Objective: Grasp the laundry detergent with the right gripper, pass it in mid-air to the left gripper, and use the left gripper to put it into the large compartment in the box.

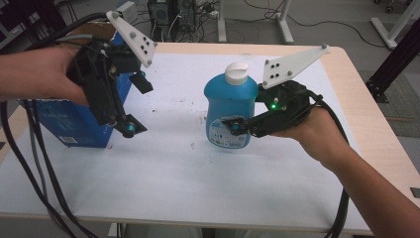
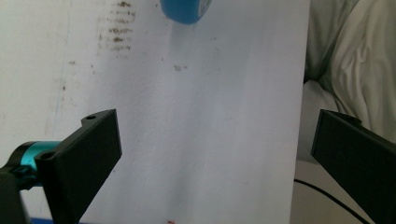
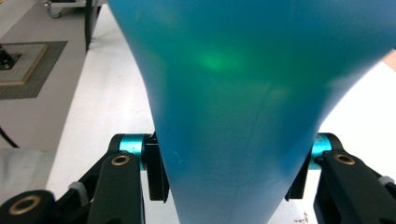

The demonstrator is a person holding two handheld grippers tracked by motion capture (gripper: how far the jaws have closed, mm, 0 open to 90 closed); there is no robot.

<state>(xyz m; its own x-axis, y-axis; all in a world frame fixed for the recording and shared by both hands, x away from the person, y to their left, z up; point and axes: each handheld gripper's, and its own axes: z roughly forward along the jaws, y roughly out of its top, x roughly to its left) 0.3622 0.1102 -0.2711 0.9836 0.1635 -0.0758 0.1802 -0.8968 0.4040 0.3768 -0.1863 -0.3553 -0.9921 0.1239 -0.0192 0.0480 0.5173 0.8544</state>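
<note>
The right gripper is clenched on the bottle, a blue one with a white cap and a label low on its front. Its jaws press on the bottle's lower body from both sides; in the right gripper view the blue wall sits squeezed between the two black pads. The bottle stands upright above the white sheet that covers the table, a little right of the sheet's middle. Its base seems just clear of the sheet, though I cannot tell for sure. The person's right hand wraps the gripper from the bottle's right.

The left gripper is released: its jaws stand wide apart with nothing between them. It hangs well left of the bottle, tilted down toward the sheet, in the left hand. Behind it, farther left of the bottle, a blue box stands on the sheet's edge. In the left gripper view the bottle's base shows at the top, far beyond the jaws, with dark specks on the sheet beside it.
</note>
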